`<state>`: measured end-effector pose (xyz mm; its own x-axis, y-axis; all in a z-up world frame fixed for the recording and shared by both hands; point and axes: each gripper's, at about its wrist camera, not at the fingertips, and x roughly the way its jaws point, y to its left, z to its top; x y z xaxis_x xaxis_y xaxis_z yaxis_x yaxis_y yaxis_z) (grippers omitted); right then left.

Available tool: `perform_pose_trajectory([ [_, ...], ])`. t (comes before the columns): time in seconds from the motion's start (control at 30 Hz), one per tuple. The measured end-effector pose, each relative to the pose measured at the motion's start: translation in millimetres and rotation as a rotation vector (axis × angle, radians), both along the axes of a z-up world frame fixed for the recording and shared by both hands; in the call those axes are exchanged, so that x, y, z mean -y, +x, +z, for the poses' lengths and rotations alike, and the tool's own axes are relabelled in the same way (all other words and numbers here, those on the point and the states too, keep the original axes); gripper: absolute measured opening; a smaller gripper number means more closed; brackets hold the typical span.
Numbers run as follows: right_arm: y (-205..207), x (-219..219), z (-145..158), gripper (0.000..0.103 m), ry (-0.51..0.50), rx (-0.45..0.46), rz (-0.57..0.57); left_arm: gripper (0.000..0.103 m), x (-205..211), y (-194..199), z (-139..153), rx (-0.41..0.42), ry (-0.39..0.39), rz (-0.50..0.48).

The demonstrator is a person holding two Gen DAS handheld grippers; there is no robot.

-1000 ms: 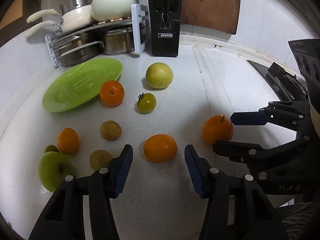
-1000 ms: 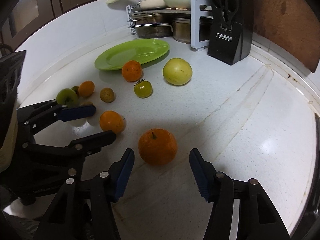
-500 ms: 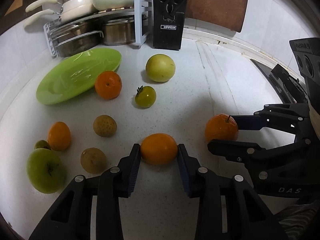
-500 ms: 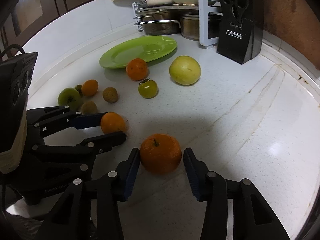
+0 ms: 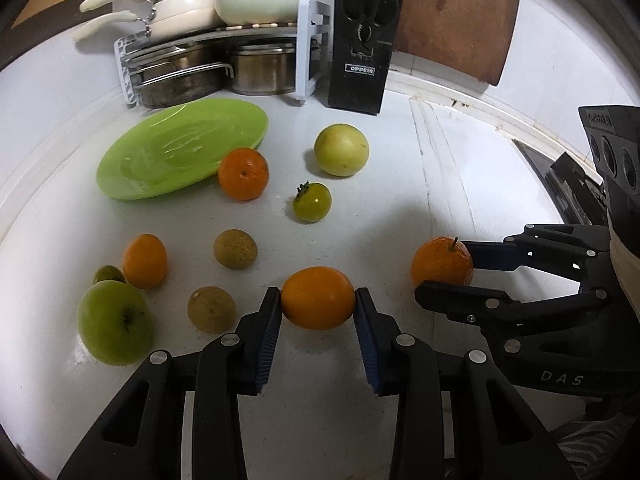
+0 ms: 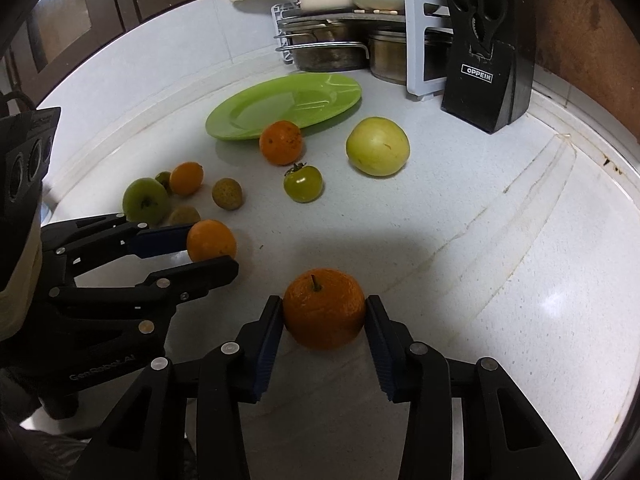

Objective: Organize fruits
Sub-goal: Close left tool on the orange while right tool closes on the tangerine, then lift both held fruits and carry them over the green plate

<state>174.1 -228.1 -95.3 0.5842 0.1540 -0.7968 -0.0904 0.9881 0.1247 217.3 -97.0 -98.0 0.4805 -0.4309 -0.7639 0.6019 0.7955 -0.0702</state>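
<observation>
My left gripper (image 5: 317, 304) is shut on a smooth orange (image 5: 318, 298) that rests on the white counter. My right gripper (image 6: 325, 312) is shut on a stemmed orange (image 6: 325, 309), also on the counter. Each gripper shows in the other's view: the right gripper (image 5: 444, 270) at the right, the left gripper (image 6: 210, 245) at the left. A green plate (image 5: 176, 150) lies empty at the back left. Loose around it lie another orange (image 5: 243, 174), a small orange (image 5: 145, 261), a yellow-green apple (image 5: 341, 150), a green apple (image 5: 115, 322), a green tomato (image 5: 312, 202) and two brown fruits (image 5: 235, 249).
A pot rack with pans and a white teapot (image 5: 224, 52) stands at the back, beside a black knife block (image 5: 362, 46) and a wooden board (image 5: 456, 12). A tiny green fruit (image 5: 108, 274) sits behind the green apple. The counter's rim curves along the right.
Both grippers went from open around their oranges to shut on them. The left view shifted slightly forward.
</observation>
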Motion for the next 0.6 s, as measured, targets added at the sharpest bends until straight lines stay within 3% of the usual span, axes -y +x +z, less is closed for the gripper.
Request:
perform_pose_trajectory([
  [0.23, 2.1, -6.1, 11.0, 0.042, -0.006, 0.025, 0.017, 0.036, -13.5, -0.3, 9.9, -0.002, -0.029, 0.052],
  [0.6, 8.4, -21.3, 38.0, 0.042, 0.001, 0.105, 0.058, 0.036, -36.0, -4.0, 45.1, 0.070, -0.060, 0.126],
])
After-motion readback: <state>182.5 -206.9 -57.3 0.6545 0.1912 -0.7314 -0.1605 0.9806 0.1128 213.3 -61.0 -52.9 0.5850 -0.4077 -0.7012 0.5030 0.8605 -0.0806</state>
